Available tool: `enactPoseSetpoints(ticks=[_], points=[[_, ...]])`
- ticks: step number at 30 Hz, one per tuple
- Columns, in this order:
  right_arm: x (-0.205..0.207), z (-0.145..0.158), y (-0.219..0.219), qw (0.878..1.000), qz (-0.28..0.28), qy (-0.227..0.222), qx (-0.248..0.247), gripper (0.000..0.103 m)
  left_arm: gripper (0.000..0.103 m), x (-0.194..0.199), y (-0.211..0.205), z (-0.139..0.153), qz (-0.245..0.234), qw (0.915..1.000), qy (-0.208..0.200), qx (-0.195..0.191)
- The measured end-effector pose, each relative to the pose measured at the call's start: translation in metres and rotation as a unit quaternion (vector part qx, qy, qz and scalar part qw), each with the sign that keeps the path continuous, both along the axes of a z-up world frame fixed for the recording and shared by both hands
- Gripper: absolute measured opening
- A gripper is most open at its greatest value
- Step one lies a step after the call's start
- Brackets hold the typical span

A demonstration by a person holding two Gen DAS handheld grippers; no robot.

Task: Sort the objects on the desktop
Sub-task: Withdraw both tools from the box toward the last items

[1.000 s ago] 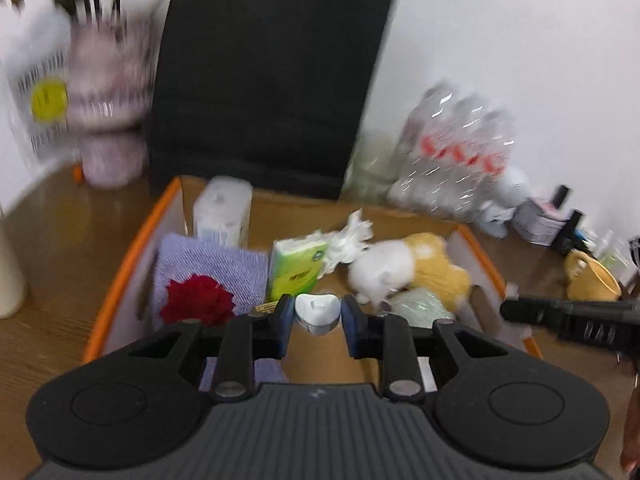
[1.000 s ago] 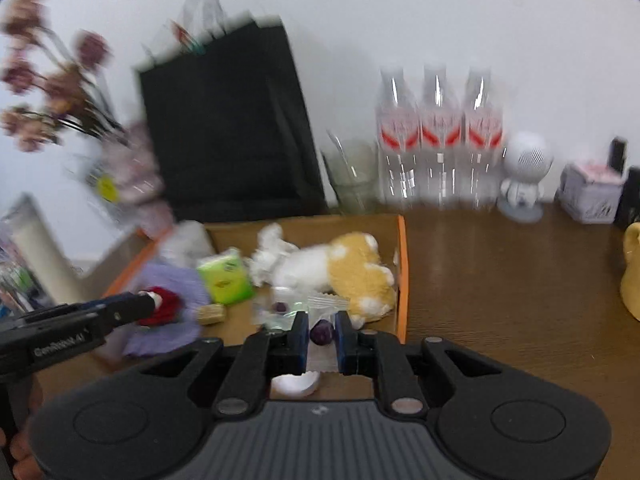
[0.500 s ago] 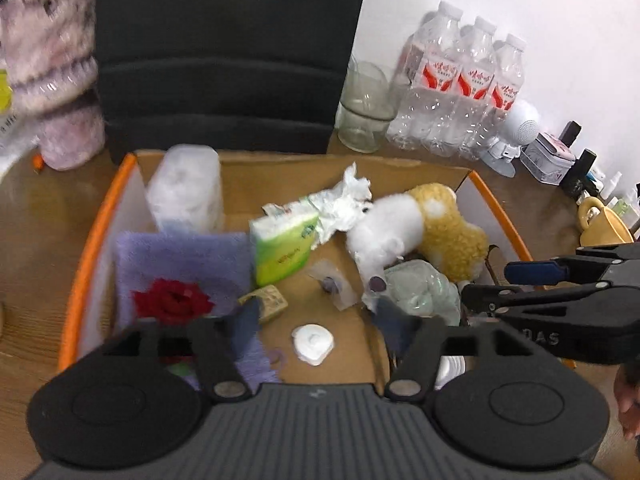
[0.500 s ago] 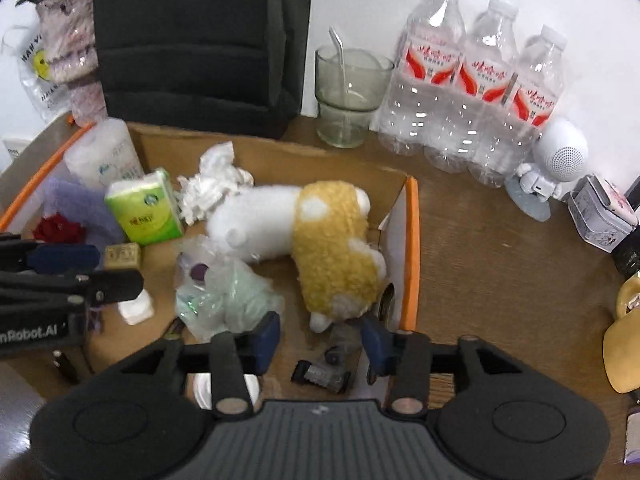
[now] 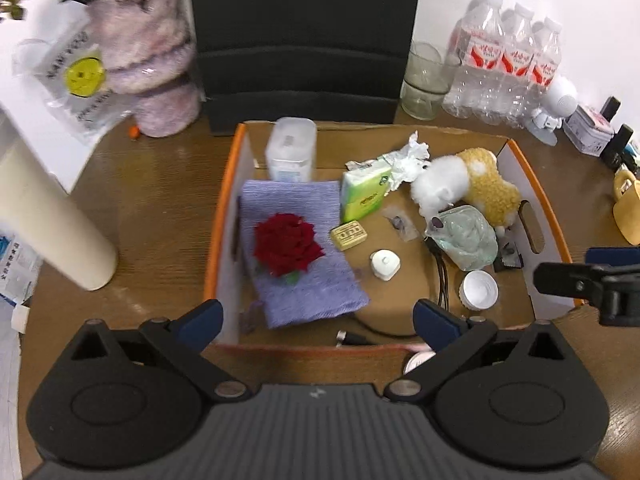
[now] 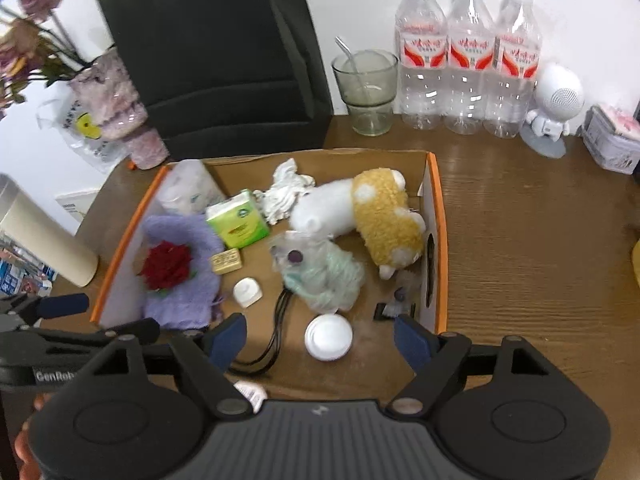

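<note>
A cardboard box with an orange rim (image 5: pixel 219 240) (image 6: pixel 439 240) holds the sorted things: a purple cloth (image 5: pixel 296 280) with a red rose (image 5: pixel 287 243), a green tissue pack (image 5: pixel 364 196), a plush toy (image 6: pixel 376 216) and a bagged green item (image 6: pixel 324 276). A small white heart-shaped piece (image 5: pixel 385 265) (image 6: pixel 248 292) lies loose on the box floor. A clear packet with a purple bead (image 6: pixel 400 294) rests by the right wall. My left gripper (image 5: pixel 317 322) hovers over the near edge, jaws opening, nothing between them. My right gripper (image 6: pixel 320 340) hangs above a white round lid (image 6: pixel 329 337), jaws opening, holding nothing.
Behind the box stand a black bag (image 5: pixel 304 40), a glass cup (image 6: pixel 366 92), three water bottles (image 6: pixel 468 60) and a white robot figure (image 6: pixel 554 108). A cream cylinder (image 5: pixel 52 216) and a flower vase (image 5: pixel 152 64) are at the left, a yellow mug (image 5: pixel 628 208) at the right.
Both grippers went from shut to wide open. The left one let go of the white heart-shaped piece, the right one of the clear bead packet. Both have pulled up and back from the box.
</note>
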State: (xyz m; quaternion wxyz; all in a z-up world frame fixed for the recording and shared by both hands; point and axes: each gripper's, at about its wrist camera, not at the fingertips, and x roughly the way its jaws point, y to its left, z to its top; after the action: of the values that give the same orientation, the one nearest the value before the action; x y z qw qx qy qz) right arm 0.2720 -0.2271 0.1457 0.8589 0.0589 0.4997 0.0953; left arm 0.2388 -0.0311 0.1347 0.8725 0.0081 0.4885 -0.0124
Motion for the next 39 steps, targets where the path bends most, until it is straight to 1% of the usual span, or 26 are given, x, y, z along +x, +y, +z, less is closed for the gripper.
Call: enactPoseSetpoints(ticks=[3,5,6,7,9,10,11,12,13,14,17,19,21,24,25,27,30,32,34,35,37,38,39], points=[[-0.018,0.013,0.001,1.0,0.0,-0.015,0.0,0.085,0.103,-0.019,0.002,0.01,0.009,0.9995,-0.024,0.017],[-0.029,0.02,0.001,0.999,-0.005,-0.032,-0.001,0.085,0.103,-0.033,0.001,0.018,0.009,0.9981,-0.057,0.024],[-0.035,0.023,0.001,0.999,-0.007,-0.046,-0.001,0.085,0.103,-0.042,0.0,0.022,0.004,0.9964,-0.081,0.025],[-0.043,0.027,0.002,0.997,-0.011,-0.07,-0.002,0.085,0.103,-0.052,-0.001,0.027,-0.001,0.9935,-0.111,0.027],[-0.065,0.032,0.005,0.99,-0.015,-0.141,-0.004,0.085,0.103,-0.074,-0.001,0.031,-0.017,0.9856,-0.164,0.036],[-0.08,0.031,0.007,0.982,-0.015,-0.189,-0.007,0.088,0.103,-0.087,-0.002,0.03,-0.021,0.9798,-0.196,0.035],[-0.091,0.028,0.008,0.975,-0.014,-0.223,-0.009,0.091,0.103,-0.099,-0.002,0.027,-0.023,0.974,-0.224,0.03],[-0.104,0.021,0.01,0.967,-0.015,-0.254,-0.008,0.097,0.103,-0.11,-0.001,0.022,-0.023,0.9691,-0.244,0.023],[-0.113,0.013,0.01,0.963,-0.018,-0.27,-0.004,0.098,0.103,-0.118,-0.001,0.016,-0.019,0.9667,-0.254,0.023],[-0.117,0.006,0.011,0.962,-0.021,-0.271,0.0,0.098,0.103,-0.124,-0.003,0.011,-0.02,0.9659,-0.257,0.028],[-0.125,-0.019,0.013,0.971,-0.016,-0.238,0.016,0.098,0.103,-0.141,-0.006,0.0,-0.023,0.9629,-0.265,0.046],[-0.132,-0.031,0.016,0.974,-0.007,-0.227,0.017,0.098,0.103,-0.159,-0.005,-0.009,-0.021,0.9604,-0.274,0.048],[-0.143,-0.044,0.021,0.975,-0.003,-0.221,-0.002,0.098,0.103,-0.177,-0.002,-0.024,-0.019,0.9609,-0.272,0.048],[-0.175,-0.066,0.026,0.977,0.002,-0.212,-0.027,0.098,0.103,-0.207,0.003,-0.053,-0.016,0.9646,-0.256,0.063],[-0.187,-0.074,0.026,0.978,0.002,-0.207,-0.026,0.098,0.103,-0.219,0.006,-0.062,-0.012,0.9654,-0.254,0.06],[-0.21,-0.087,0.026,0.981,0.006,-0.195,-0.022,0.098,0.103,-0.24,0.011,-0.079,0.0,0.9674,-0.25,0.04],[-0.243,-0.106,0.029,0.982,-0.002,-0.19,-0.015,0.098,0.103,-0.264,0.009,-0.098,0.021,0.9706,-0.239,0.021],[-0.262,-0.119,0.032,0.982,-0.006,-0.19,-0.013,0.098,0.103,-0.278,0.005,-0.105,0.021,0.9731,-0.229,0.007],[-0.276,-0.129,0.034,0.982,0.007,-0.185,-0.027,0.098,0.103,-0.291,0.004,-0.109,0.011,0.9749,-0.222,-0.005],[-0.284,-0.134,0.035,0.983,0.01,-0.179,-0.046,0.098,0.103,-0.297,0.003,-0.11,0.006,0.9749,-0.223,-0.004],[-0.3,-0.139,0.033,0.981,0.009,-0.182,-0.069,0.098,0.103,-0.305,0.001,-0.114,0.002,0.9751,-0.221,0.015],[-0.306,-0.139,0.031,0.981,0.006,-0.184,-0.067,0.098,0.103,-0.307,0.0,-0.115,0.004,0.976,-0.217,0.02],[-0.31,-0.137,0.028,0.981,0.002,-0.184,-0.06,0.098,0.103,-0.308,0.001,-0.115,0.007,0.977,-0.212,0.017]])
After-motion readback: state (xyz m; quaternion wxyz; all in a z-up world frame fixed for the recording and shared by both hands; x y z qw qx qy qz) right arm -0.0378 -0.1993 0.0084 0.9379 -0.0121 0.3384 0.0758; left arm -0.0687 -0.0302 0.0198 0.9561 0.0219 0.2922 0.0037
